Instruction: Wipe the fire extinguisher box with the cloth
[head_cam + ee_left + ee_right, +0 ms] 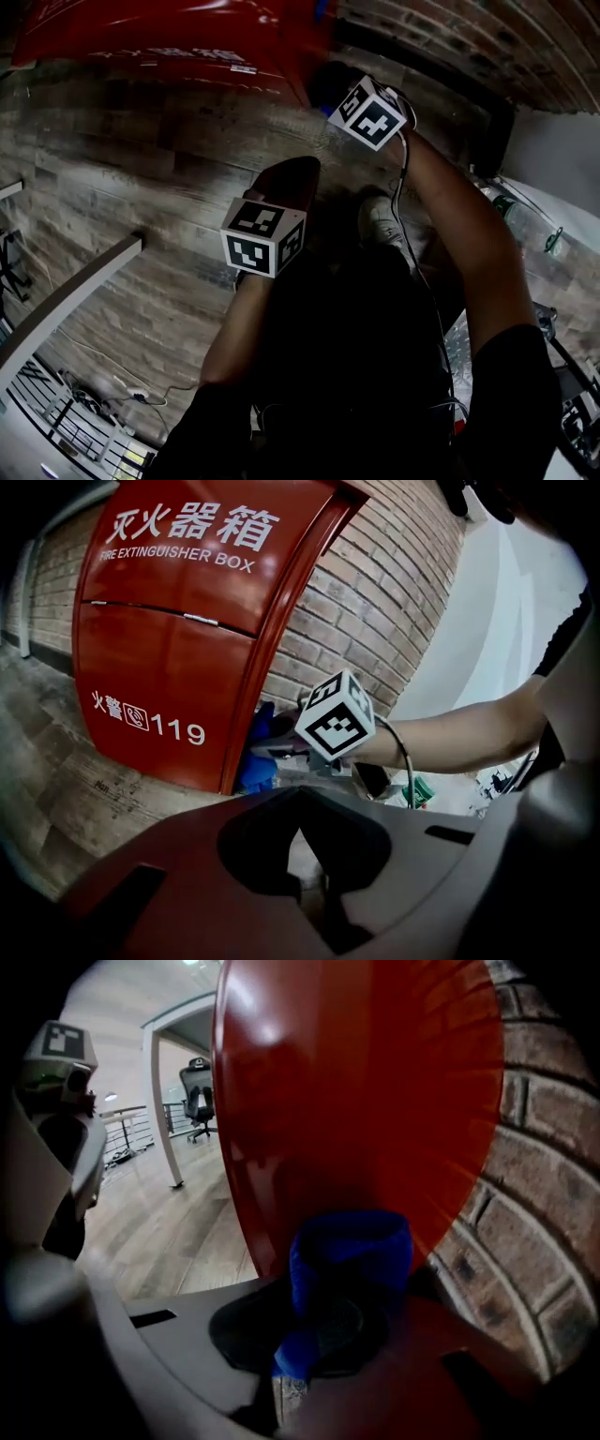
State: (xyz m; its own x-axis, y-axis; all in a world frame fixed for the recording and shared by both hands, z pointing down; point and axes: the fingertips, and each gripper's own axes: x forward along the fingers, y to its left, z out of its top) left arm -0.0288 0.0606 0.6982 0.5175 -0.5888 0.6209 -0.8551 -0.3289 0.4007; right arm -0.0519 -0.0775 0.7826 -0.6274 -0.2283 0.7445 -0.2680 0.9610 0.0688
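Observation:
The red fire extinguisher box stands on the floor against a brick wall, with white lettering on its front. In the head view the box runs along the top. My right gripper is shut on a blue cloth and holds it against the box's red side. The left gripper view shows that cloth low at the box's right edge, behind the right gripper's marker cube. My left gripper hangs back from the box, its jaws together with nothing between them; its cube sits mid-frame.
A brick wall lies right of the box. The floor is wood plank. A white shoe stands below the right arm. A white table edge crosses the lower left. An office chair stands far back.

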